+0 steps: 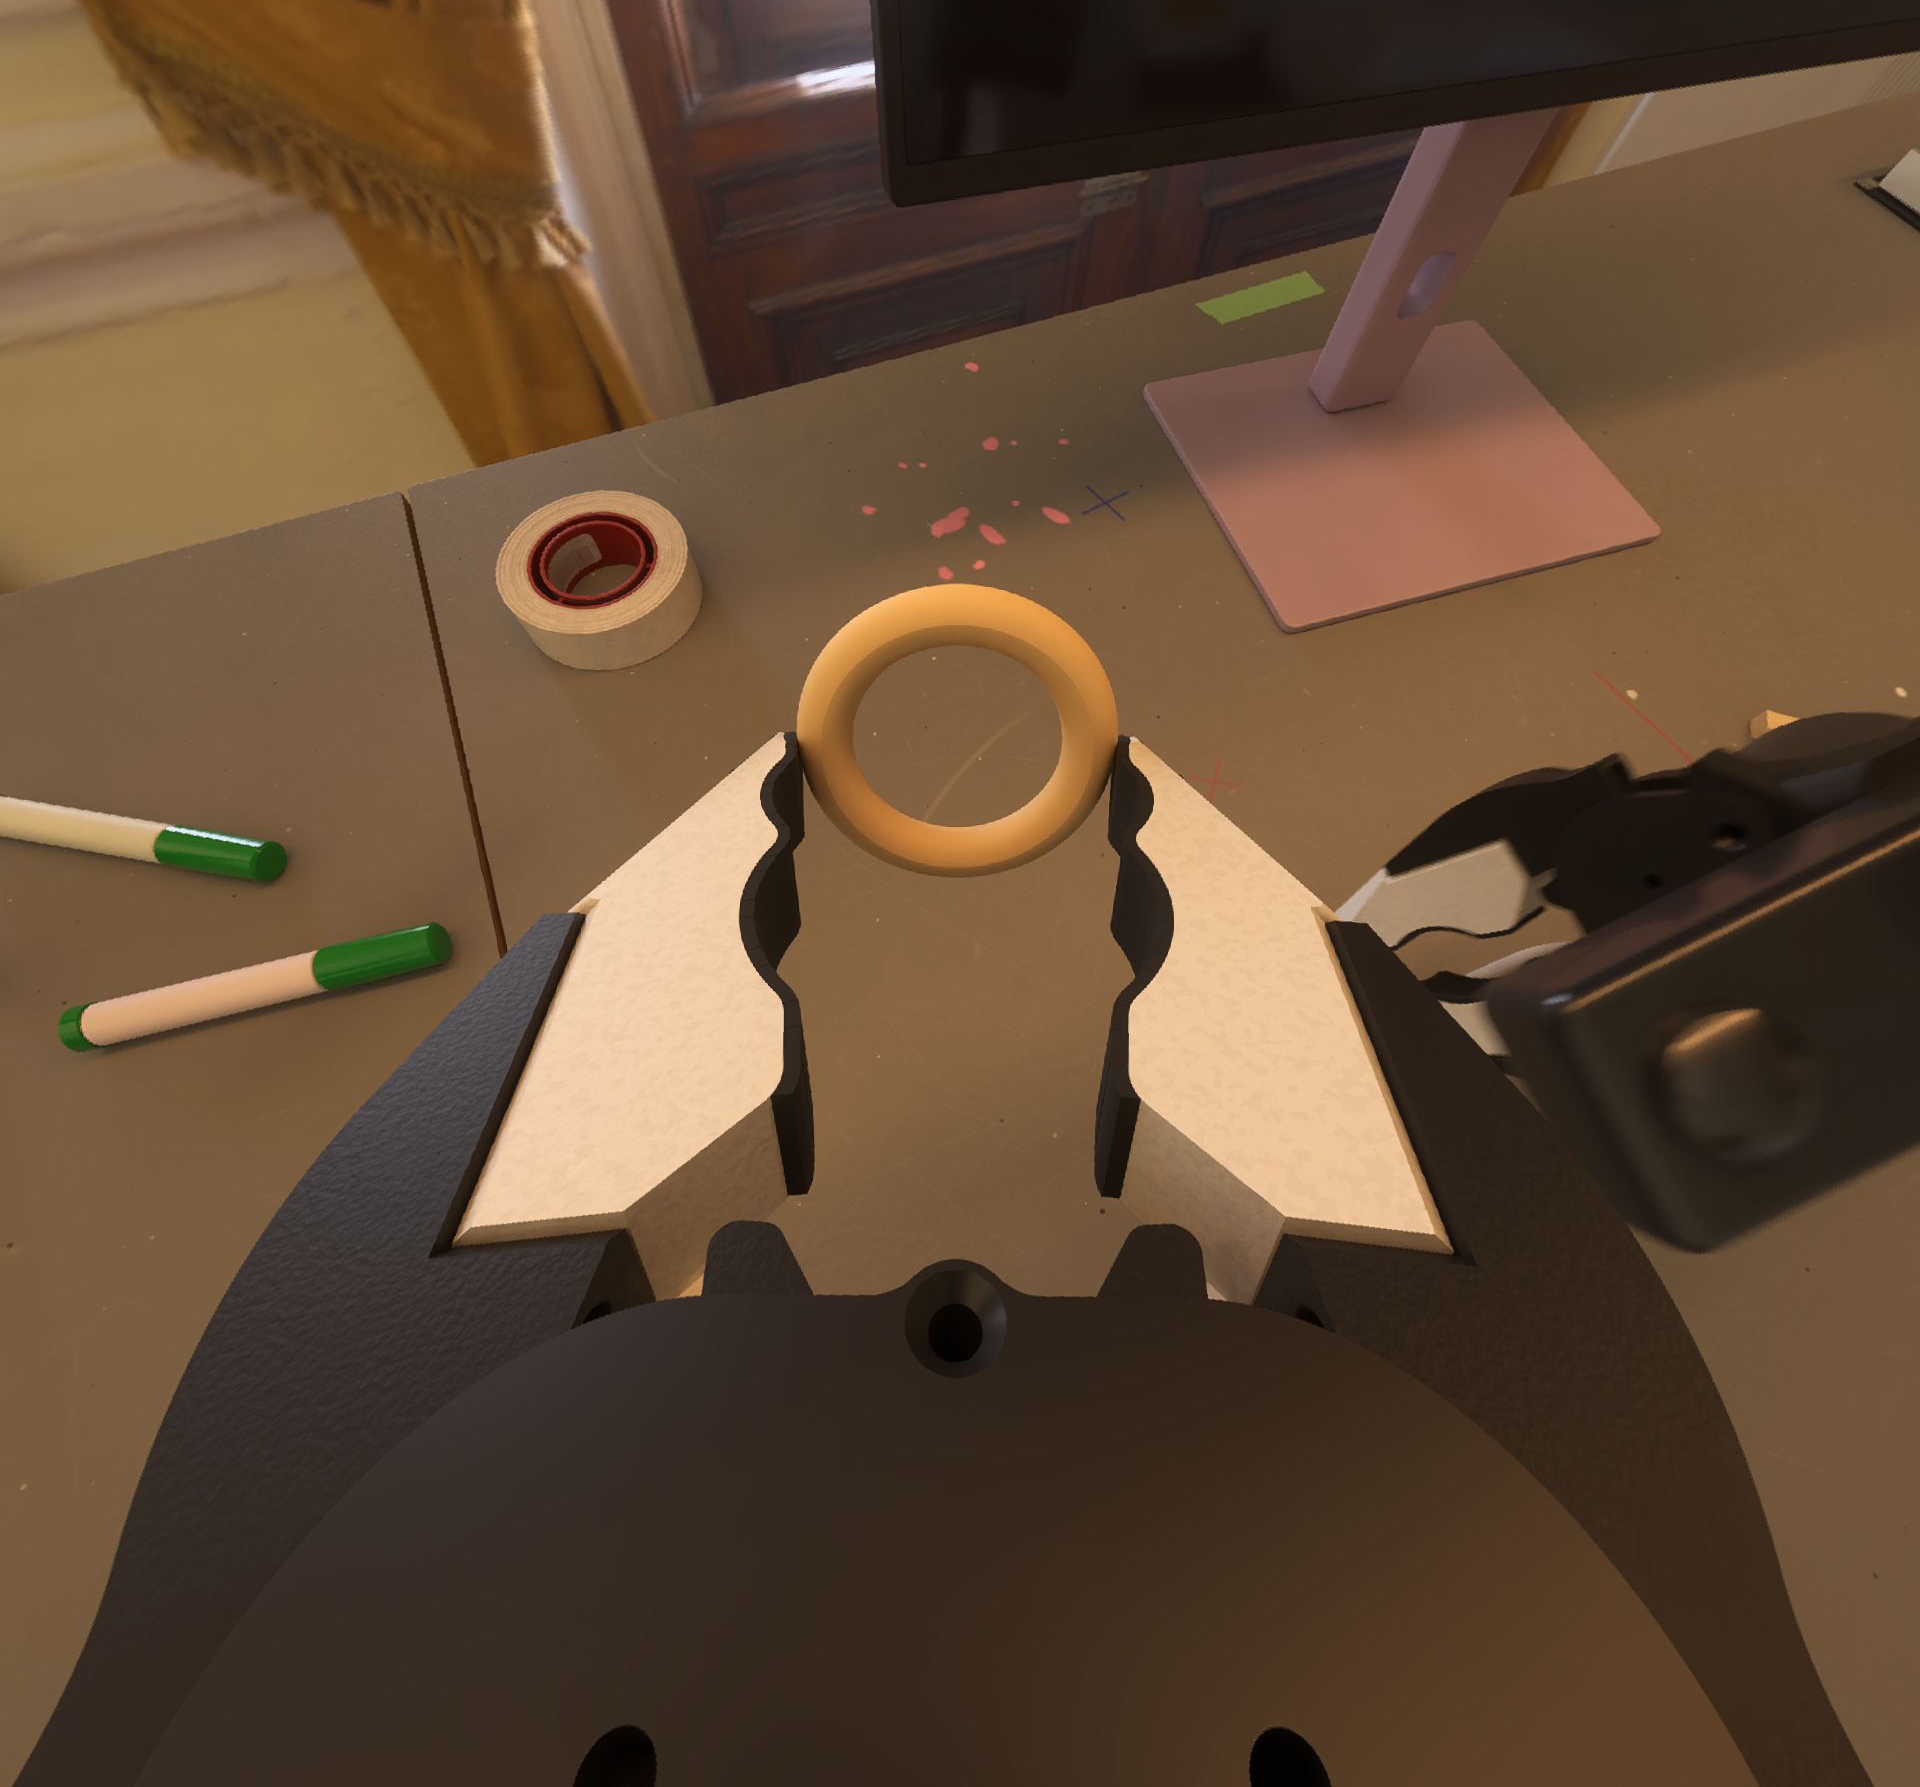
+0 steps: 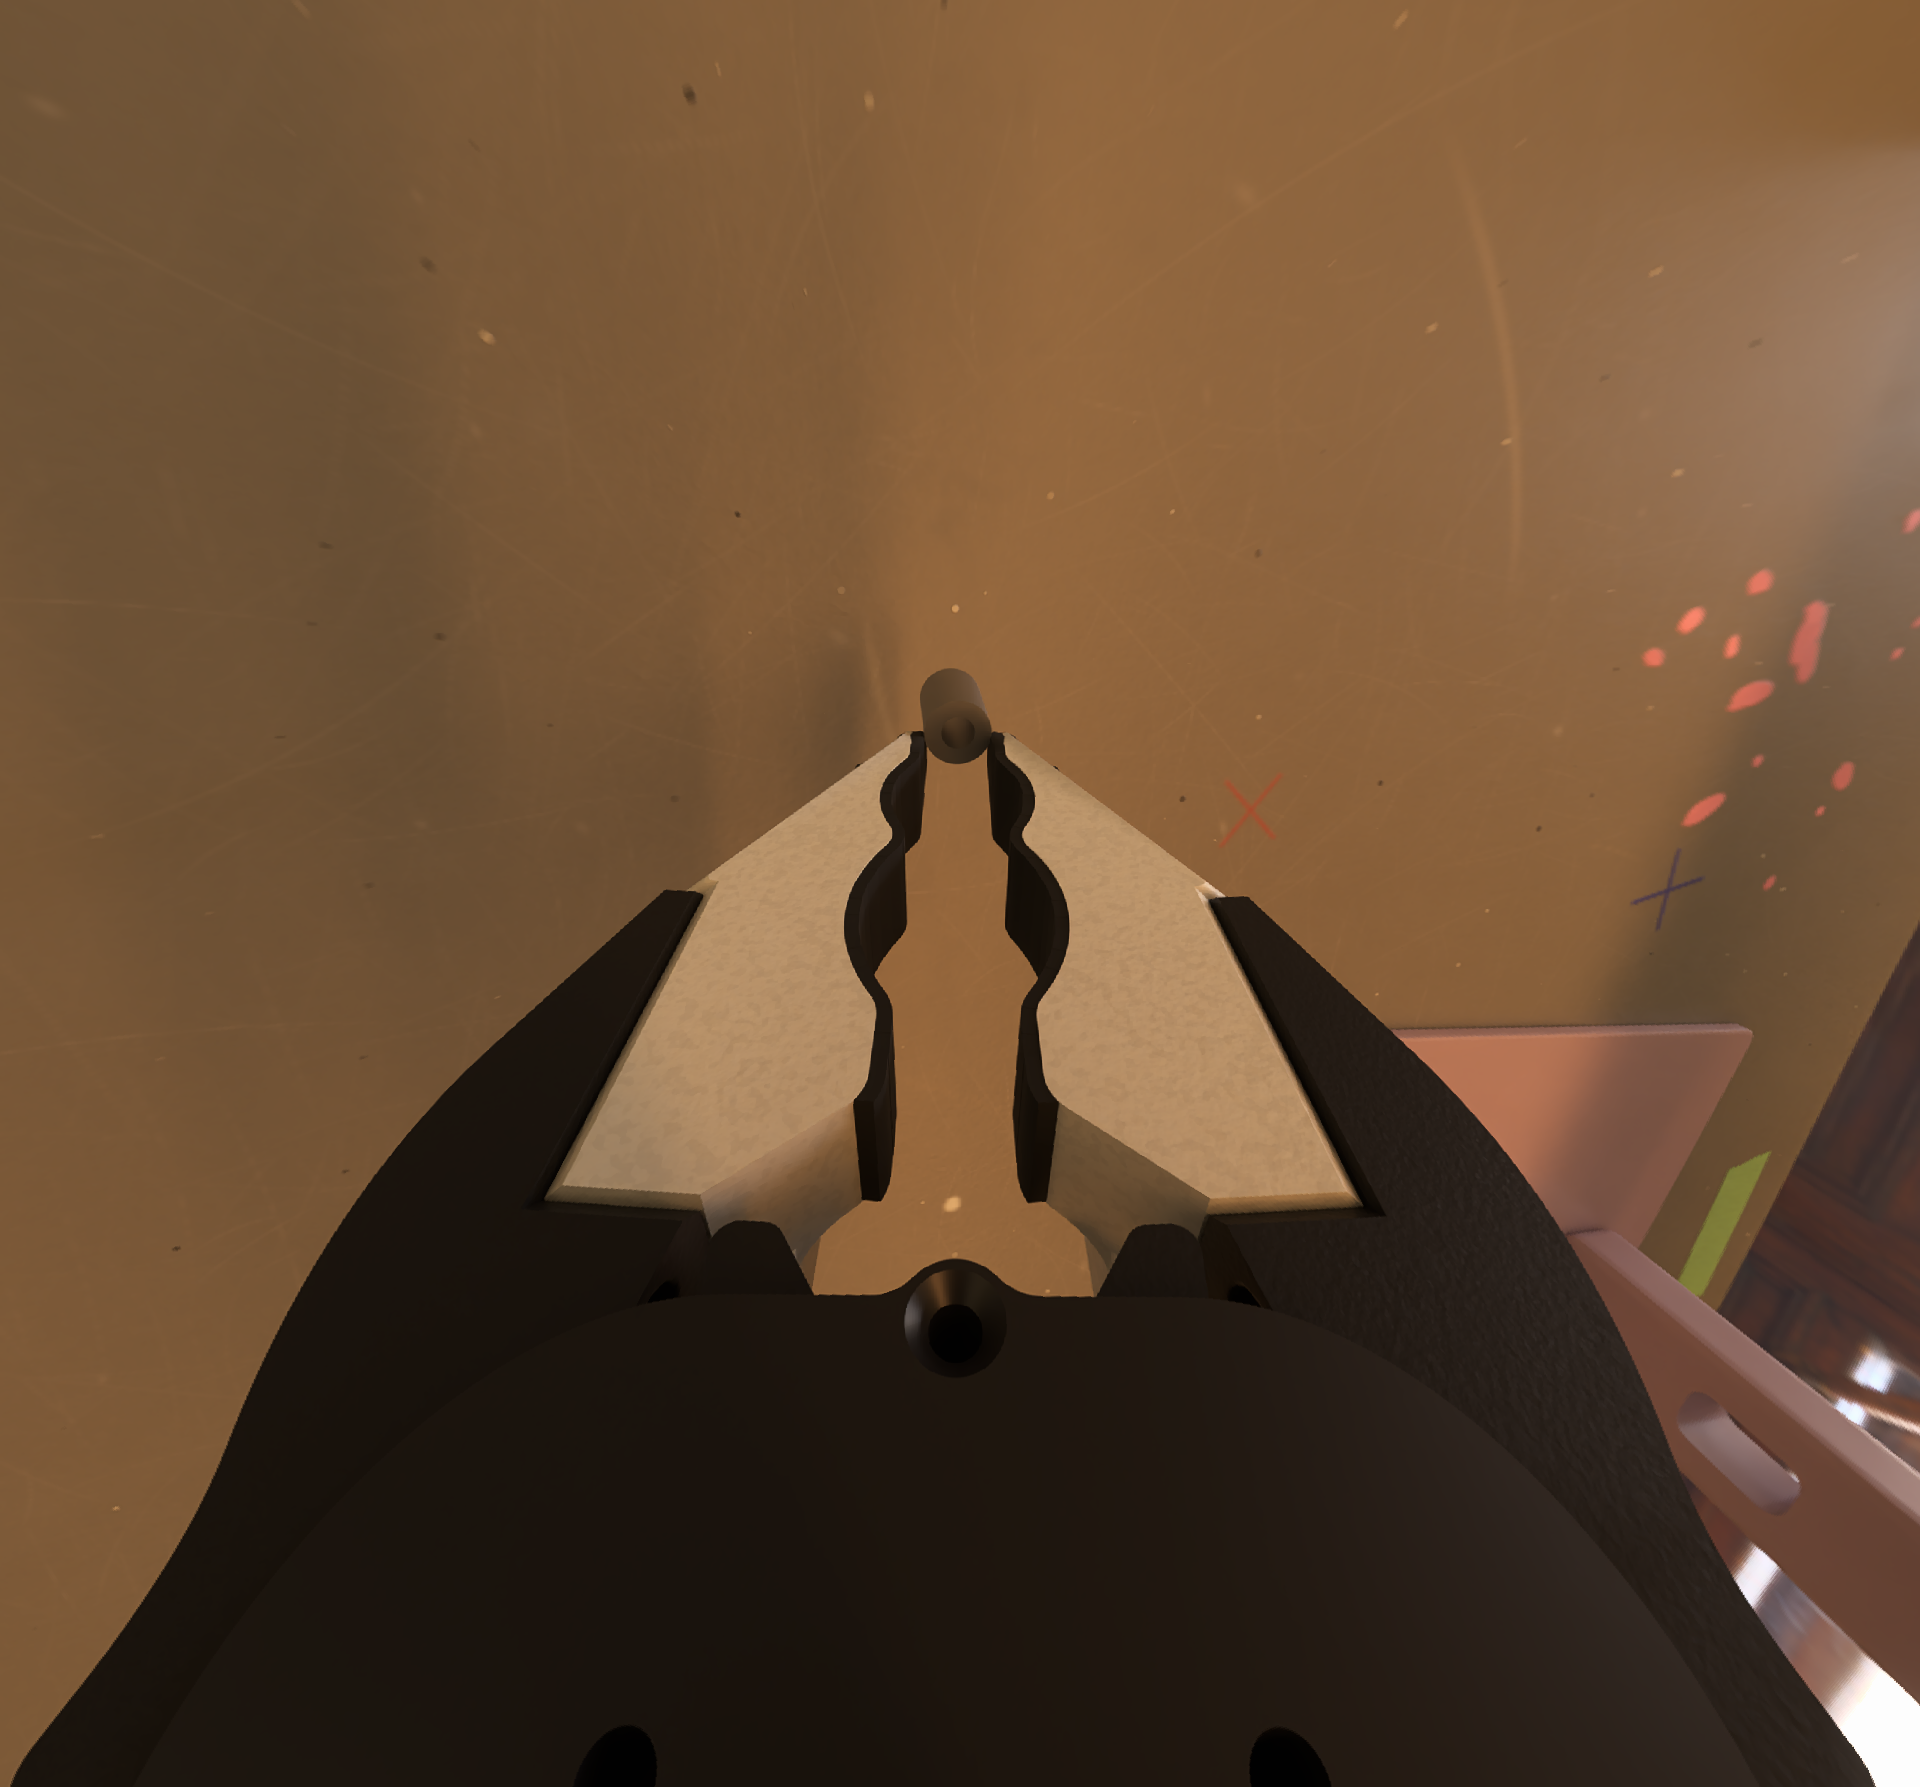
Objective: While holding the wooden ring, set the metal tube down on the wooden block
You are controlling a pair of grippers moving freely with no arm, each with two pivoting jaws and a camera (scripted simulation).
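The left gripper [image 1: 956, 750] fingers clamp the wooden ring [image 1: 956, 729] at their tips, the right gripper [image 2: 956, 745] fingers pinch the metal tube [image 2: 956, 717] at theirs above the tabletop [image 2: 623, 387], so I judge the carrying step, and the unseen wooden block must be found next.

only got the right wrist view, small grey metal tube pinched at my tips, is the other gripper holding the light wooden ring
Observer: Yes, the left gripper pinches the light wooden ring between its fingertips.
Operator: anything lying left of it
Observer: A beige tape roll and two green-capped markers on the brown table.
Operator: see the wooden block
Observer: Not clearly; only a pale corner peeks out behind the right gripper holding the metal tube.
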